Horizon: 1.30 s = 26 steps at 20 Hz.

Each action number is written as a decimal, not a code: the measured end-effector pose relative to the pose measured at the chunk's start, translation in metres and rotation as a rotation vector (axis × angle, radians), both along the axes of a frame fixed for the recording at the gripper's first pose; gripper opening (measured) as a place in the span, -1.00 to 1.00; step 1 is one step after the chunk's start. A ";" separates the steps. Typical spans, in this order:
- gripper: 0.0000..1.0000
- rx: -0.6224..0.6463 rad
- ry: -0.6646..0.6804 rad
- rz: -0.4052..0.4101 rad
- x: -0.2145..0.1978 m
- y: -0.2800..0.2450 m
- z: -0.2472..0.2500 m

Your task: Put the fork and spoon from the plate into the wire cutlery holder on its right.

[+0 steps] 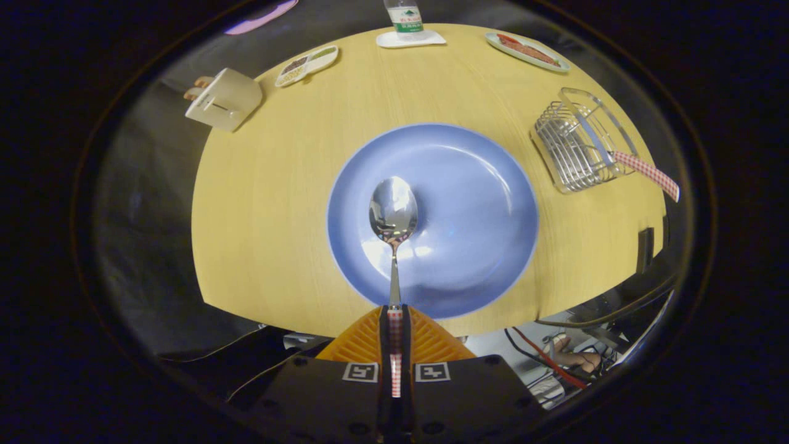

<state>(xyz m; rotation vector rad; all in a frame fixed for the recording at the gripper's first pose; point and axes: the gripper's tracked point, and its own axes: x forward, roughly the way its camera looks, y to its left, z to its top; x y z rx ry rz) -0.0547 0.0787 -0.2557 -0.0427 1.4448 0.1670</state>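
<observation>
Tool [394,316] is pinched tight on the spoon [393,216] handle, both orange fingers squeezing it, bowl sticking out over the blue plate [474,185] on the counter [277,185]. Wire holder [576,145] right of the plate already has the fork [647,172], checkered handle poking out.

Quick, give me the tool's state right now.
Tool: closed on the spoon, fingers pinching its checked handle, bowl held out over the blue plate.
</observation>
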 end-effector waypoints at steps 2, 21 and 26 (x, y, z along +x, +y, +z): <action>-0.84 -0.030 -0.010 0.044 0.001 -0.011 0.018; -0.85 -0.332 0.159 0.122 0.099 -0.151 0.158; -0.85 -0.415 0.353 0.180 0.122 -0.168 0.121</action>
